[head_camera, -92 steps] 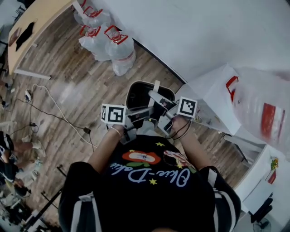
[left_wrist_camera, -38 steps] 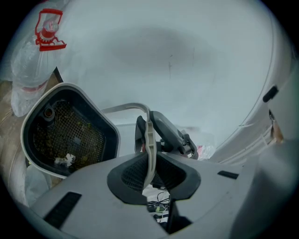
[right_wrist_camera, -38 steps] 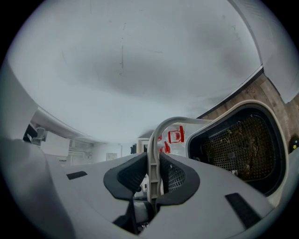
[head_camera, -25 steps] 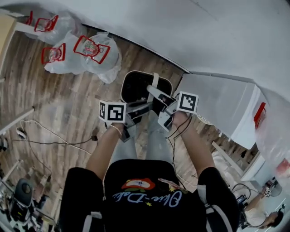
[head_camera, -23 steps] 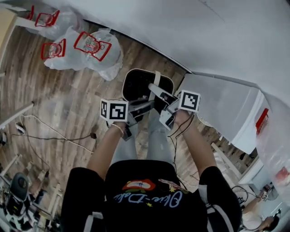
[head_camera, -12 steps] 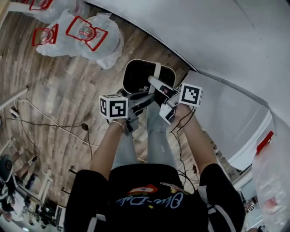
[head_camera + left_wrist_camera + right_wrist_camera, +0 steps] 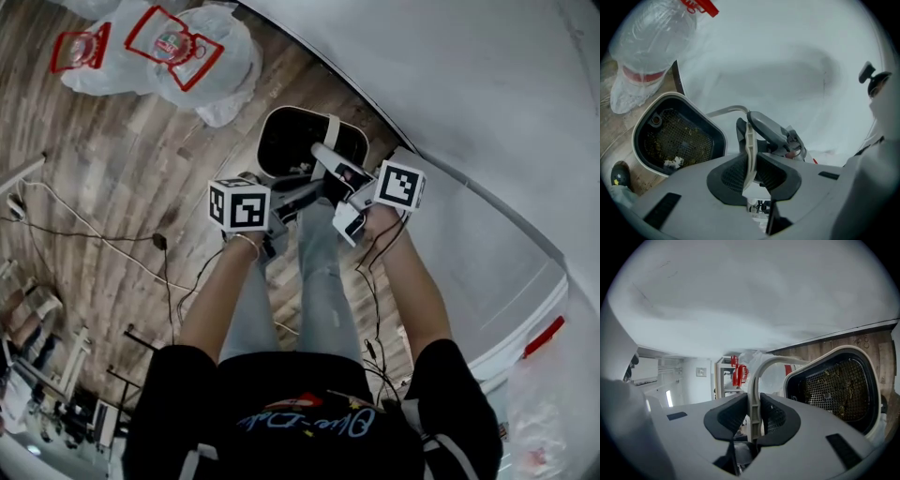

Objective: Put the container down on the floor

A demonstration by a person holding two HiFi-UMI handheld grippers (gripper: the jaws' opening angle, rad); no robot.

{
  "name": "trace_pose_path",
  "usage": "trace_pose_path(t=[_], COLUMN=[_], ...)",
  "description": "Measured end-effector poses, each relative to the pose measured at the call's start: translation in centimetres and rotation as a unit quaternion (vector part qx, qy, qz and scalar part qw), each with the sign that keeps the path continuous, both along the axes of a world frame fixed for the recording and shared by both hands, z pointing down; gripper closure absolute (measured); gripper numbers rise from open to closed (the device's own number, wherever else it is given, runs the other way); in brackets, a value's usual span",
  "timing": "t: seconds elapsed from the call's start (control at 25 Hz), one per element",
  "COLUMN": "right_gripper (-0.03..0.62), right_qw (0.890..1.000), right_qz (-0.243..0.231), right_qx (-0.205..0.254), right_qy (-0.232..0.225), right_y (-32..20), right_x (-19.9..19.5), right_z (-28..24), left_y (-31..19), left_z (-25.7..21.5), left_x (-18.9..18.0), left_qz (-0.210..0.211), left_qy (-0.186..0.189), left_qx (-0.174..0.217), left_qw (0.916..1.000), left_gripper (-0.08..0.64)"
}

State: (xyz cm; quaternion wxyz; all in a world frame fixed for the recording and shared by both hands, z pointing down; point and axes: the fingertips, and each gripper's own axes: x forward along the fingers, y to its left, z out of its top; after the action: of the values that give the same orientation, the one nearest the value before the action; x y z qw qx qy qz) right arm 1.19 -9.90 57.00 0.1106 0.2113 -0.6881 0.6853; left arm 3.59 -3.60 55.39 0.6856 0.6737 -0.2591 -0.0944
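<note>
Container [image 7: 292,142] was carried over wood floor [image 7: 122,187] near white wall [image 7: 450,84]; left gripper [image 7: 750,165] and right gripper [image 7: 754,416] each pinched its thin handle [image 7: 761,367].

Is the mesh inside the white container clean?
No, greenish crumbs and a white scrap lie on the black mesh in the container.
</note>
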Motion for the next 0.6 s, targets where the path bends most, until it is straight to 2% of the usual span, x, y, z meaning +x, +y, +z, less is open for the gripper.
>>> trace_pose_path(t=[0.16, 0.4, 0.6], right_gripper=[0.523, 0.522, 0.522], right_qw=[1.0, 0.998, 0.998], right_qz=[0.001, -0.055, -0.054], right_qx=[-0.015, 0.021, -0.008], right_qy=[-0.014, -0.028, -0.018], right_y=[0.3, 0.2, 0.5], right_x=[-0.2, 0.0, -0.6], right_z=[1.0, 2.8, 4.3], left_y=[0.1, 0.0, -0.2], left_z=[1.4, 3.6, 4.9], left_x=[0.5, 1.2, 0.8], left_qz=[-0.011, -0.032, -0.055], left_qy=[-0.001, 0.009, 0.017], left_qx=[0.003, 0.011, 0.011], left_qw=[0.9999, 0.9994, 0.9983], left_gripper=[0.511, 0.509, 0.509])
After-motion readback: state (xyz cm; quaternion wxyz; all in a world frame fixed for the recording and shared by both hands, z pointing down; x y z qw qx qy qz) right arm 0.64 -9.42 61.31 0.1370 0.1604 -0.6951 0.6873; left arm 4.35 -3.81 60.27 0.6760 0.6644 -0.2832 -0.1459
